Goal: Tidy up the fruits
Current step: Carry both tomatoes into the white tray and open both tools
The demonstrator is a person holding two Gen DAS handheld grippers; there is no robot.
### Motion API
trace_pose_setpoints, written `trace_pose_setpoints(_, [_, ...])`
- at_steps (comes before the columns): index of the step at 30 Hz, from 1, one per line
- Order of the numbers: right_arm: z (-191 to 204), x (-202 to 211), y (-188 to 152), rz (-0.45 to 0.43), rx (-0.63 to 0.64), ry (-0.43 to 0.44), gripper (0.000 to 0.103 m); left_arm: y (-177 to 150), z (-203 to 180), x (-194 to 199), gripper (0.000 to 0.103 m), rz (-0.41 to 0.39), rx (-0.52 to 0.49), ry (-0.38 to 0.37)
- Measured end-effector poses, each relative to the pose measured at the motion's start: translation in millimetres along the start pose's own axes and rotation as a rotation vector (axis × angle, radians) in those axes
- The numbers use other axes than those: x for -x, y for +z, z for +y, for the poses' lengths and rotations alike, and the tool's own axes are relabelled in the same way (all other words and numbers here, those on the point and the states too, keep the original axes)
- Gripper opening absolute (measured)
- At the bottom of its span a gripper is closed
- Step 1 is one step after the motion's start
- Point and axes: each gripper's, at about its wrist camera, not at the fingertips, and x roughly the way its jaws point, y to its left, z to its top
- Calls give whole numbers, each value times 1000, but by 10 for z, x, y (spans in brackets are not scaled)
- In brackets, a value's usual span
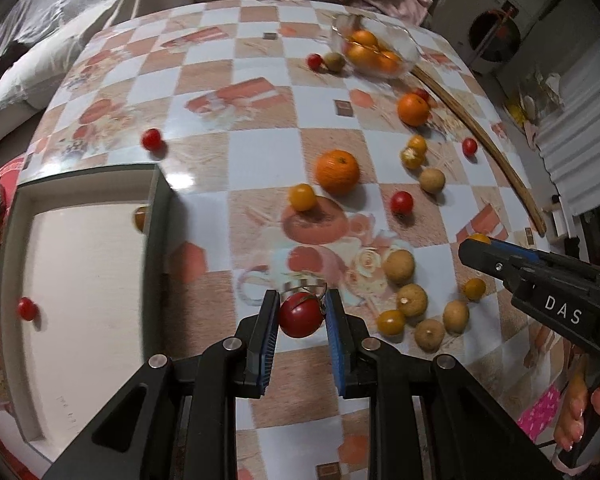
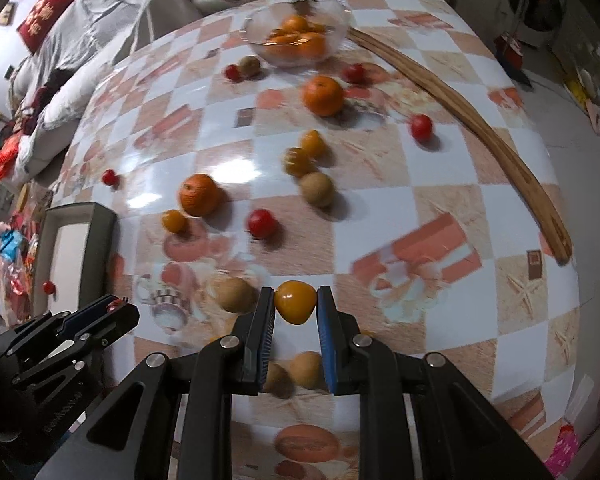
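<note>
My left gripper (image 1: 301,300) is shut on a red cherry tomato (image 1: 300,315), held above the checked table just right of a white box (image 1: 80,280). One red tomato (image 1: 27,308) lies inside that box. My right gripper (image 2: 296,296) is shut on a yellow tomato (image 2: 295,301), lifted over a cluster of brown longans (image 2: 306,368). The right gripper (image 1: 476,254) also shows at the right edge of the left wrist view, and the left gripper (image 2: 112,308) at lower left of the right wrist view. A glass bowl (image 2: 336,16) at the far side holds several oranges.
Loose oranges (image 1: 337,171), yellow tomatoes (image 1: 302,197), red tomatoes (image 1: 402,202) and longans (image 1: 398,266) are scattered over the table. A long wooden stick (image 2: 472,108) lies along the right edge. Bedding and clothes lie beyond the far edge.
</note>
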Motion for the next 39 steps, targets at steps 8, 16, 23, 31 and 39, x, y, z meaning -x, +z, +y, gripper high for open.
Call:
trace_pose_setpoints(8, [511,-26,46,3,92,28,23,-54,423,182,24,-34,70,24])
trace_pose_setpoints(16, [1156,-107,76,12,195,64,23,-167,962,316,24,-57,162,64])
trace_pose_setpoints(23, [1703,-227,86,31,281,97,23,-315,1452,381,24,-66,251,101])
trace_pose_setpoints(31, [2309,-412,71,64,371,138,23,-535,1948,385,24,-58,343,145])
trace_pose_setpoints(39, [2752,-694,69,96,433,153,23,-709,2322,274,24,-32,402,200])
